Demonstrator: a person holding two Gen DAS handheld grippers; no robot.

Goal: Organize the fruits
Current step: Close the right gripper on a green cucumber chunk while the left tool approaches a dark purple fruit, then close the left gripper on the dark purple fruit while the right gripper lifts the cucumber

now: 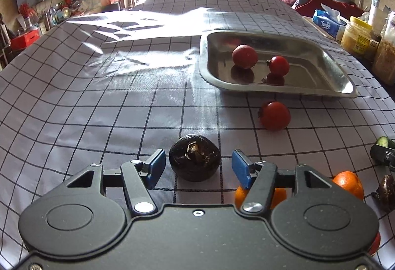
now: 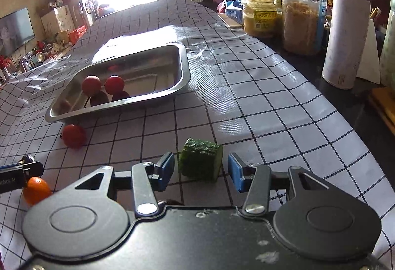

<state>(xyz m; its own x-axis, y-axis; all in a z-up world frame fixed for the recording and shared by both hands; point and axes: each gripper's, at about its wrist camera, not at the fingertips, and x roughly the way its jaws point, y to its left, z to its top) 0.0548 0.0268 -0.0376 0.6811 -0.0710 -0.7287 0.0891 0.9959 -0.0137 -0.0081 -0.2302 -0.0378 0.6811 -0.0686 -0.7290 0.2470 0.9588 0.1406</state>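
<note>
Two wrist views over the checked surface (image 1: 98, 102). Left claw (image 1: 196, 169): pads spread wide, nothing gripped; the dark round fruit (image 1: 195, 157) sits on the cloth between the blue pads (image 1: 155, 169), a clear gap on each side, the wider one at 3 o'clock. Seen along the claw, the fruit lies dead ahead at 12 o'clock, stem scar facing the camera, with no long axis to speak of, so any approach angle should serve.

Right claw (image 2: 200, 170): pads apart and not pressing, bracketing the cucumber piece (image 2: 201, 159). The cut face turns toward 3 o'clock, so the long axis runs roughly from 9 to 3 o'clock, across the opening; a closing would probably bear on the two ends, not the rind.

The steel tray (image 1: 345, 87), holding two red fruits (image 1: 245, 56) (image 1: 279, 65), lies at 1 o'clock from the left claw and 11 o'clock from the right, placing it between the two hands. A third red fruit (image 1: 274, 115) rests on the cloth just beside the tray's near rim. Two oranges (image 1: 349, 183) lie at 3 o'clock, close to the left claw.

Judged next: each claw closes on what it already straddles.
</note>
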